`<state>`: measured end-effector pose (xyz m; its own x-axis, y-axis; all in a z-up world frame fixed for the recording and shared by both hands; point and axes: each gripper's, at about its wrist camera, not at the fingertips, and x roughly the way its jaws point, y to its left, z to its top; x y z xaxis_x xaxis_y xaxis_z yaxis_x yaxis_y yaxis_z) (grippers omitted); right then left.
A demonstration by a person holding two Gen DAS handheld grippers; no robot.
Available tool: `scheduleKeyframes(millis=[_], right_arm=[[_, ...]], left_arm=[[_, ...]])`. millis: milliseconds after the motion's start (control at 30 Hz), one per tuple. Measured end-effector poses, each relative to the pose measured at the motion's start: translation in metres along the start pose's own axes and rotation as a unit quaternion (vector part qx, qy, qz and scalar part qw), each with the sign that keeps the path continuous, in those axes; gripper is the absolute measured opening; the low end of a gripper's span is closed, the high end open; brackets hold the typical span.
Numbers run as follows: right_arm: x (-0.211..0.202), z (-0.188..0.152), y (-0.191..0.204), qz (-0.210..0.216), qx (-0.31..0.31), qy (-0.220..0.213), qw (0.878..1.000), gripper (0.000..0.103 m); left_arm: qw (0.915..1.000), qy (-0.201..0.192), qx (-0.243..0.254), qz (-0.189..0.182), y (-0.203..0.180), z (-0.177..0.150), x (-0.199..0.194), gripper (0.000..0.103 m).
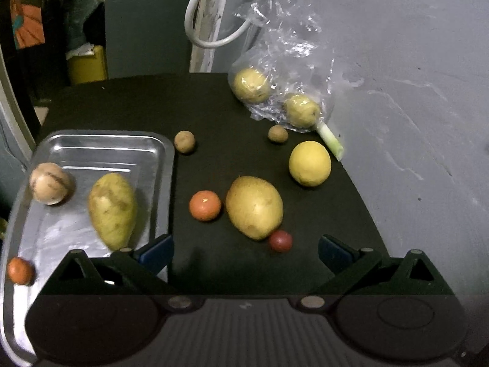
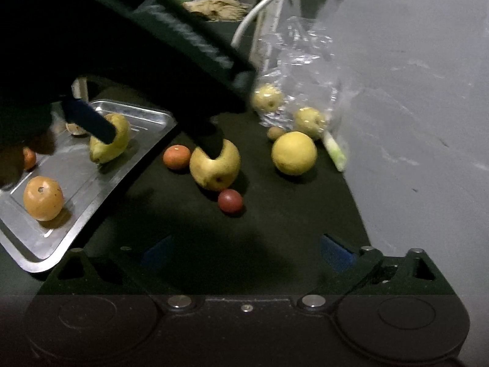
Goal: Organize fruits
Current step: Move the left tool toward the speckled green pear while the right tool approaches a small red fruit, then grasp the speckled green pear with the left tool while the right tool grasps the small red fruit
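My left gripper is open, with nothing between its blue pads; it hangs over the black table beside the steel tray. In the tray lie a yellow pear, a tan round fruit and a small orange fruit. On the table sit a big yellow pear, an orange fruit, a small red fruit and a round yellow fruit. My right gripper is open and holds nothing, near the table's front. From its view the left gripper spans the tray edge and the big pear.
A clear plastic bag with two yellow fruits leans on the grey wall at the back right, with a pale green stalk beside it. Two small brown fruits lie mid-table. A white cable loops behind.
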<state>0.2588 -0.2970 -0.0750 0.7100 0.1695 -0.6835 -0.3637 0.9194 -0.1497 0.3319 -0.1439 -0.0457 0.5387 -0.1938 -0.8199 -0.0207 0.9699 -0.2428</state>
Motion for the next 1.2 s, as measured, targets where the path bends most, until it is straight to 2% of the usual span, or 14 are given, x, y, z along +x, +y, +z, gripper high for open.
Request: scheduleKeyframes(millis=[367, 533, 700, 767, 1033, 1200], right_arm=[[0.036, 0.009, -0.003, 0.037, -0.012, -0.011, 0.999, 0.070], [0.042, 0.011, 0.001, 0.050, -0.014, -0.014, 0.999, 0.063], [0.046, 0.012, 0.003, 0.053, -0.017, -0.016, 0.998, 0.056], [0.048, 0.012, 0.002, 0.053, -0.016, -0.017, 0.998, 0.053], [0.050, 0.012, 0.004, 0.052, -0.015, -0.018, 0.998, 0.046], [0.051, 0.011, 0.003, 0.058, -0.005, -0.015, 0.998, 0.045]], left_arm=[[0.9989, 0.026, -0.034, -0.017, -0.002, 0.020, 0.043, 0.102], [0.9968, 0.038, -0.065, -0.026, -0.001, 0.020, 0.052, 0.099], [0.9955, 0.040, -0.081, -0.026, 0.000, 0.022, 0.058, 0.090], [0.9952, 0.038, -0.087, -0.022, 0.001, 0.023, 0.059, 0.083], [0.9928, 0.033, -0.114, -0.016, 0.005, 0.027, 0.066, 0.074], [0.9913, 0.025, -0.128, -0.019, 0.007, 0.026, 0.067, 0.068]])
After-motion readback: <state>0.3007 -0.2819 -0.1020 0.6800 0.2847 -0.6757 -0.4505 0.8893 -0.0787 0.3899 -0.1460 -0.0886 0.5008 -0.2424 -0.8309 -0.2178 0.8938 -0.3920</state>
